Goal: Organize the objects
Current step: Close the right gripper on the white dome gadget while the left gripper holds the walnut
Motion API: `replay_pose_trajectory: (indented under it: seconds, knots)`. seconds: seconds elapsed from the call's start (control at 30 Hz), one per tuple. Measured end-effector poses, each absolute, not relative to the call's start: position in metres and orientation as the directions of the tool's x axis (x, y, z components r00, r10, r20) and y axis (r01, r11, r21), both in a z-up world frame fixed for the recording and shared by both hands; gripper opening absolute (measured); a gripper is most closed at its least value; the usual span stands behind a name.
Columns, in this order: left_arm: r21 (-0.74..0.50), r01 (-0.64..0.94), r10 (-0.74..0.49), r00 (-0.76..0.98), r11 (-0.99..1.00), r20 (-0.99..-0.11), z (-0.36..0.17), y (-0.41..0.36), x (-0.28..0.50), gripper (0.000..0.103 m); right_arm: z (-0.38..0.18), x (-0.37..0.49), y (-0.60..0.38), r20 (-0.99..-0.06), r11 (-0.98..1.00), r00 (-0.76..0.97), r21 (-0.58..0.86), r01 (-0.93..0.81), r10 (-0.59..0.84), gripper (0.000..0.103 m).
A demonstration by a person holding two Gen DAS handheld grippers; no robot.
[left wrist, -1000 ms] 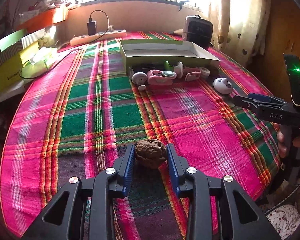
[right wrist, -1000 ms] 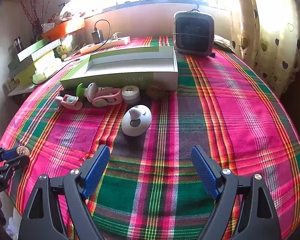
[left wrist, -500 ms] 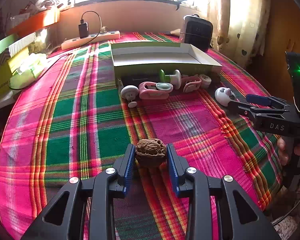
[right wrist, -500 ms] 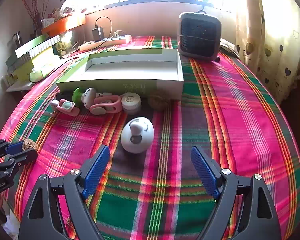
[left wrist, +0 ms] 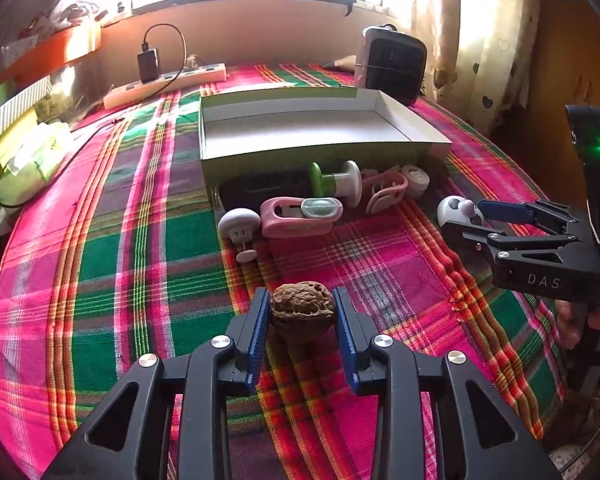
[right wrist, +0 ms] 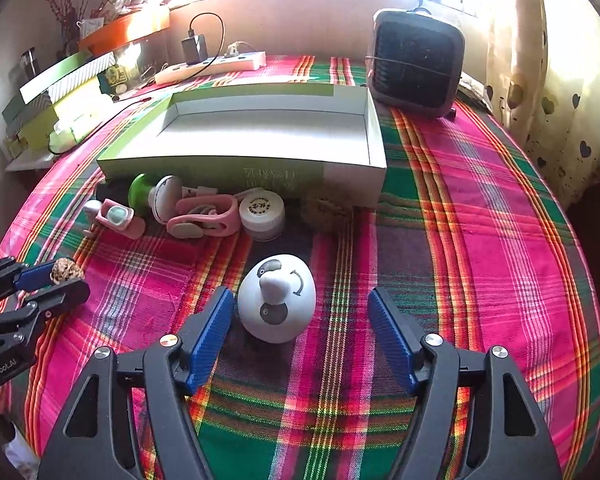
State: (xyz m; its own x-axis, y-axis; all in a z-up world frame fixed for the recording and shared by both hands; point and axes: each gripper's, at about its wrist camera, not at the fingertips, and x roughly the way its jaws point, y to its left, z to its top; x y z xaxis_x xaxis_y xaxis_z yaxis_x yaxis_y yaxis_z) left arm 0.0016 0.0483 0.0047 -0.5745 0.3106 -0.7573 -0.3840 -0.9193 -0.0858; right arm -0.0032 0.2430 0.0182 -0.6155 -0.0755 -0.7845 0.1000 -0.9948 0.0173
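Two grippers in play, one loaded. Left to right across the table (left wrist: pixel 100 264):

Left gripper (left wrist: pixel 302 312): jaws clamped on a walnut (left wrist: pixel 302 309), both blue pads pressed to its shell, held above the plaid cloth well short of the box (left wrist: pixel 320 156). I judge this walnut is on its way there.

Row of small things along the box's near wall, none inside yet: white plug (left wrist: pixel 239 222), pink clip (left wrist: pixel 296 216) with a pale oval on it, green-and-white spool (left wrist: pixel 334 178), second pink clip (left wrist: pixel 384 196), white round cap (right wrist: pixel 262 212). A second brownish lump (right wrist: pixel 324 210) sits just right of the cap against the box wall; too shadowed to be sure, possibly another walnut.

Box interior: bare grey floor in both views. Nothing organized so far, as far as I can see.

Right gripper (right wrist: pixel 302 334): jaws apart and closing, with the white dome (right wrist: pixel 277 305) between them. Left pad sits just beside the dome's flank, right pad clearly off it. No grip yet.

Background, not task items by my reading: power strip (right wrist: pixel 212 66) with charger, black fan (right wrist: pixel 416 64) behind the box's right corner.

Progress estimate: early. One item lifted, one about to be pinched, at least six more waiting on the cloth, box empty. Remaining: carry walnut over the near wall and release, secure dome, then clear the row.
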Motion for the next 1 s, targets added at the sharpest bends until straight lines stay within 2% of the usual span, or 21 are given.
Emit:
replay_pose_trajectory:
  seconds: [0.47,0.6,1.0]
  knots:
    - [-0.091,-0.387,0.316,-0.57,-0.917,-0.758,0.005,0.054,-0.011,0.03,0.02,-0.007,0.242,-0.783,-0.996,-0.619,0.004,0.09,-0.06,0.055]
    - [-0.091,-0.387,0.316,-0.57,-0.918,-0.758,0.005,0.054,-0.011,0.03,0.021,-0.007,0.243,-0.779,-0.996,-0.624,0.01,0.085,-0.061,0.043]
    - [-0.092,-0.387,0.316,-0.57,-0.918,-0.758,0.005,0.053,-0.011,0.03,0.021,-0.003,0.246,-0.774,-0.997,-0.629,0.031,0.076,-0.073,0.04]
